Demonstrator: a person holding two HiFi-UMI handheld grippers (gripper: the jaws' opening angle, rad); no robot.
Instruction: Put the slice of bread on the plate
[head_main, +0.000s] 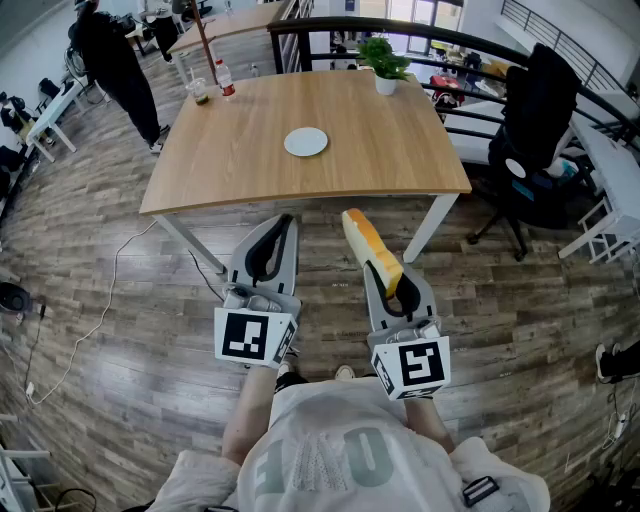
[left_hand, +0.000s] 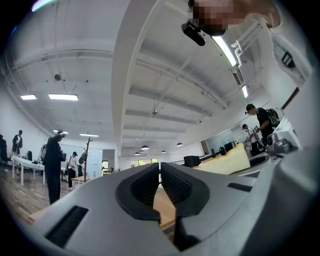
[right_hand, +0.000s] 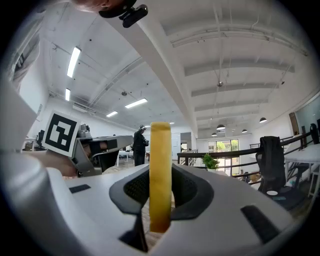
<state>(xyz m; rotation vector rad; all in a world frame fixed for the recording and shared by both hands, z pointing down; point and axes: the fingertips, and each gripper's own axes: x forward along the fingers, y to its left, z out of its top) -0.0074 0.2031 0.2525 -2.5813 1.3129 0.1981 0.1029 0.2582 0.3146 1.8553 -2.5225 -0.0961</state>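
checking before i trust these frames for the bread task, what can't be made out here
The plate: absent from both gripper views; only the head view shows it, small.
The slice of bread: the right gripper view shows only its edge, not its faces; in the head view its lower end is hidden inside the right hand-held gripper.
The bottle and cup: too small in the head view to tell label or contents.
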